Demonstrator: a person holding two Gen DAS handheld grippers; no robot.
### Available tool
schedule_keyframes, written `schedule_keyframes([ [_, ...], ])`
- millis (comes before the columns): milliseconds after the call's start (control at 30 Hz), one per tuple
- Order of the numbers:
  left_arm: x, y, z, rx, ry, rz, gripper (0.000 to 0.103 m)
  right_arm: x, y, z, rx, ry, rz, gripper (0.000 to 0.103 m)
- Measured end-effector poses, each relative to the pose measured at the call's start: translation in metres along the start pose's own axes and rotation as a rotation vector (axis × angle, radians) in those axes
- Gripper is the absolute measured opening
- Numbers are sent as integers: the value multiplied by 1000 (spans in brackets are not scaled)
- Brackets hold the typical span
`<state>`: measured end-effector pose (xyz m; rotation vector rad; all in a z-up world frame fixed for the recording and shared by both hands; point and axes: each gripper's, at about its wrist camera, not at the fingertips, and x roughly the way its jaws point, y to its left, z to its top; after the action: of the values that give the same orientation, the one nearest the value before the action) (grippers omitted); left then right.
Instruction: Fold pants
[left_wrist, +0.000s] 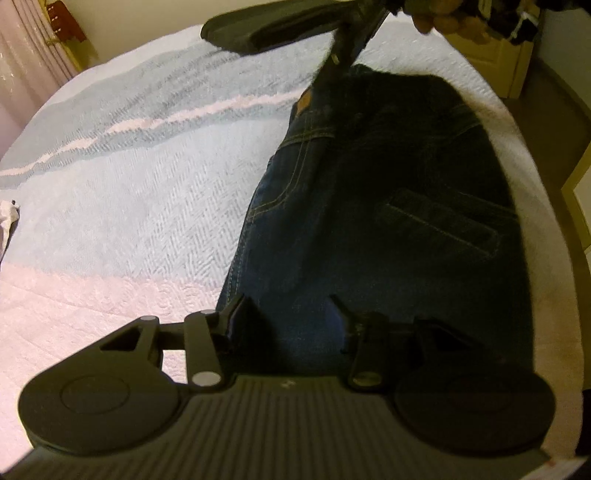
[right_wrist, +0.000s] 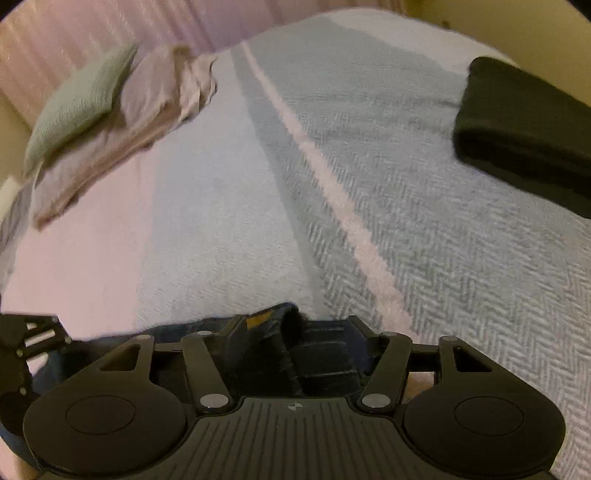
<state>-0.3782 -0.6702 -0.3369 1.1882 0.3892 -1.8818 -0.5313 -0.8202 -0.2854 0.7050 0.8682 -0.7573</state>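
Observation:
Dark blue jeans (left_wrist: 373, 206) lie lengthwise on the bed's right side, a back pocket facing up. In the left wrist view my left gripper (left_wrist: 293, 314) has its jaws on the near end of the jeans, with denim filling the gap between them. At the far end my right gripper (left_wrist: 334, 61), held by a hand (left_wrist: 439, 22), pinches the waistband beside the tan leather patch (left_wrist: 303, 101). From the right wrist view, the right gripper (right_wrist: 291, 325) is shut on the bunched waistband (right_wrist: 273, 321), patch showing. Part of the left gripper's frame (right_wrist: 26, 347) sits at the left edge.
A blue-grey herringbone bedspread (right_wrist: 424, 221) with a pale stripe covers the bed. Pillows (right_wrist: 140, 122) and a green cushion (right_wrist: 77, 99) lie at the far left, and a folded dark garment (right_wrist: 524, 136) at the far right. A cream cabinet (left_wrist: 509, 55) stands past the bed's edge.

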Motion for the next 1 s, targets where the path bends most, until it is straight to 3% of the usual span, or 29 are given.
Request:
schedule_keyframes([
  [67,7,1,1,-2,11,-1,41,19,4,-4,-70,33,-49,56],
  [167,4,2,2,-10,9,-2,41,38,-6,-9,-35,54,-47,57],
  [333,-32,5,-16,-72,4,20,41,-3,14,-12,-27,-63,-73,56],
  [400,-50,6,-33,-121,14,32,42,-28,35,-26,-30,-113,-72,55],
  [500,-74,1,-65,-179,37,44,44,-37,65,-57,12,-99,-22,55],
  [667,-86,-6,-126,-257,89,65,45,9,74,-101,98,0,-37,55],
  [733,-90,-6,-148,-267,100,80,45,16,75,-108,130,-10,-66,54],
  [800,-105,-6,-166,-277,78,102,45,6,97,-107,108,-40,-126,54],
  [900,-133,-5,-195,-311,67,135,45,-15,150,-113,22,-95,-129,54],
  [1000,-156,-6,-220,-346,69,151,46,-14,209,-113,-104,-112,-49,54],
])
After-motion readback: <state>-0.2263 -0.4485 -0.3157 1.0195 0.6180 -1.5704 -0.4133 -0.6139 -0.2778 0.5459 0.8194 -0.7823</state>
